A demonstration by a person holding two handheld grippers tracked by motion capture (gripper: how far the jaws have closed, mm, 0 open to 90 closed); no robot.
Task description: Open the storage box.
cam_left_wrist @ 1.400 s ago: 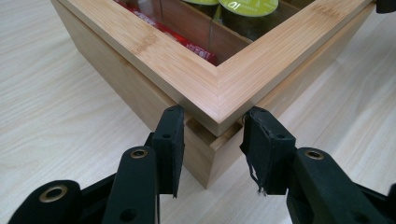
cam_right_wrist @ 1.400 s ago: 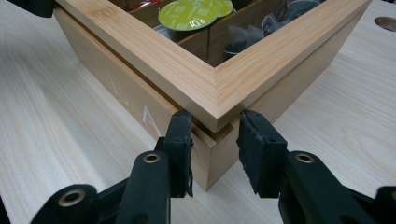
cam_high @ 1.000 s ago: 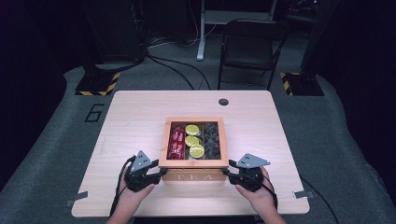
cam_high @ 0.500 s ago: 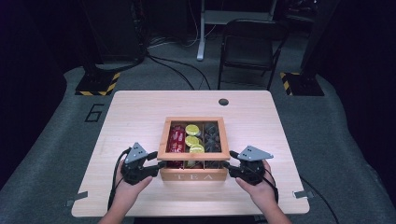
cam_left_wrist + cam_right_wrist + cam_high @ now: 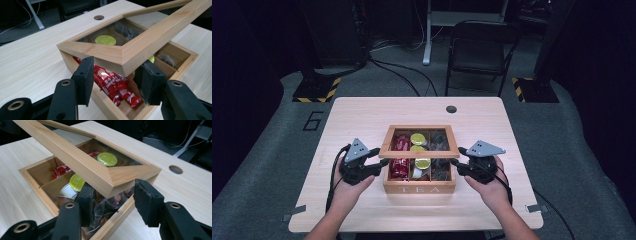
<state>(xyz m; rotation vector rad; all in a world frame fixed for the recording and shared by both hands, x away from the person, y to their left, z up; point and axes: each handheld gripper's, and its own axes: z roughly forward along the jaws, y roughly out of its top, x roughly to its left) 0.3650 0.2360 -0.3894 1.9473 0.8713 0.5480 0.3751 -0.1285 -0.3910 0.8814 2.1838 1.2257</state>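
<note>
A wooden tea box (image 5: 419, 189) marked TEA stands on the table near its front edge. Its glass-paned lid (image 5: 419, 153) is tilted up at the front. My left gripper (image 5: 381, 163) holds the lid's front left corner (image 5: 117, 53) between its pads. My right gripper (image 5: 457, 164) holds the front right corner (image 5: 112, 176) the same way. Both pairs of jaws have just been opening a little with the lid's frame between them. Inside lie red sachets (image 5: 113, 86), yellow-topped capsules (image 5: 76, 182) and dark tea bags (image 5: 440, 171).
The light wooden table (image 5: 362, 120) has a round cable hole (image 5: 451, 109) at its far edge. A black chair (image 5: 477, 50) stands behind the table, and cables run over the grey floor. Bare tabletop lies left, right and beyond the box.
Both hands have risen with the grippers on the lid's front corners. The lid has swung from lying flat on the box to tilted up at the front.
</note>
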